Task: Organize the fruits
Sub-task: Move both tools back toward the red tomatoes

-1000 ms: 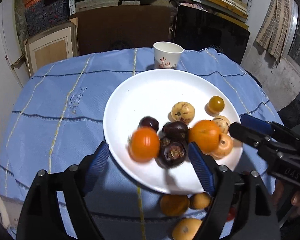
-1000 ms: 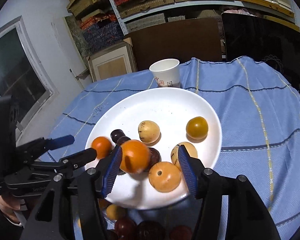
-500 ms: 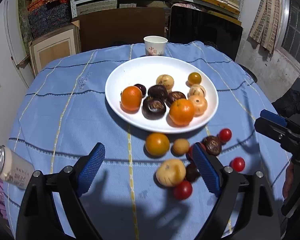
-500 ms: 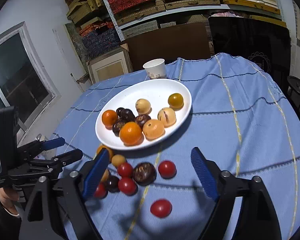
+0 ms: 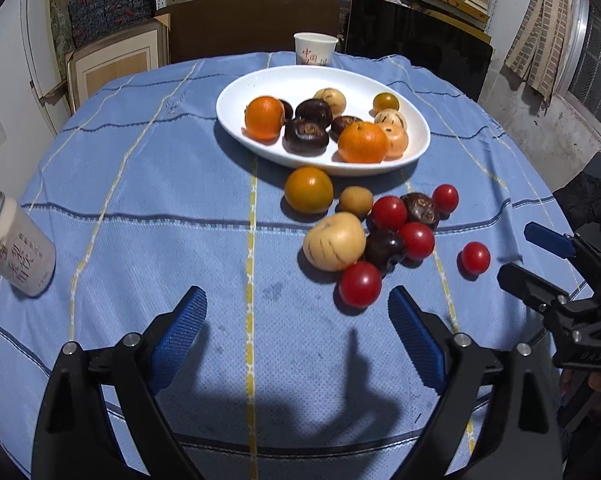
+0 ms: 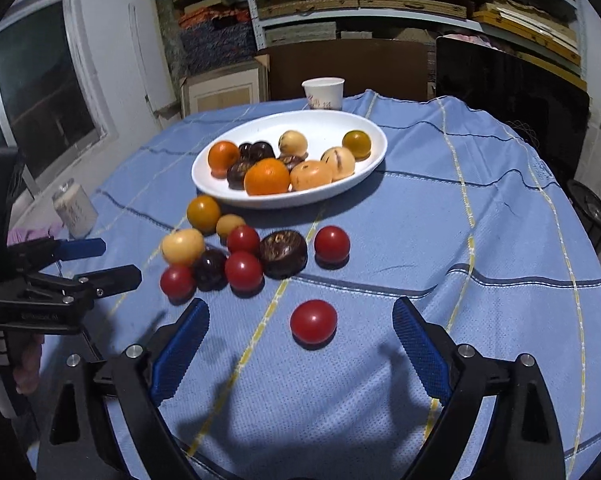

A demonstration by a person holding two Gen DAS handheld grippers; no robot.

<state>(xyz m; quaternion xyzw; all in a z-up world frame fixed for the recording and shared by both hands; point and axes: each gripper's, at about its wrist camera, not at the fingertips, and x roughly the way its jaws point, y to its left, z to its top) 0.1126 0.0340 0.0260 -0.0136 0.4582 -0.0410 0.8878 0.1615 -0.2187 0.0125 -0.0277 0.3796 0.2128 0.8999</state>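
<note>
Right now both tongs hang over the near part of the desk [image 5: 140, 184], which is covered with a blue checked cloth, and neither holds anything. The left tongs [image 5: 296, 340] have their blue pads wide apart and still spreading, with only bare cloth between them. The right tongs [image 6: 300, 344] are likewise wide and spreading; a lone red tomato [image 6: 313, 322] lies on the cloth between the two pads, touching neither.

Further back stands a white plate [image 5: 420, 136] carrying two oranges, several dark brown fruits, some pale tan ones and one small yellow-green one. One orange [image 5: 362, 142] sits at the plate's near edge, the other orange [image 5: 264, 117] toward its left side.

Just in front of the plate a loose cluster of fruit [image 5: 364, 228] lies on the cloth: a yellow-orange ball closest to the plate, a small tan one beside it, a bigger pale yellow one nearer the tongs, two dark fruits and four red tomatoes bunched together and mostly touching. The lone tomato [image 5: 475, 258] lies apart on the right of this cluster.

A paper cup [image 5: 315, 49] stands behind the plate at the far edge of the desk. A can [image 5: 16, 250] stands at the left edge. From each view, the other tongs show at the side, held by a hand [image 6: 26, 364].
</note>
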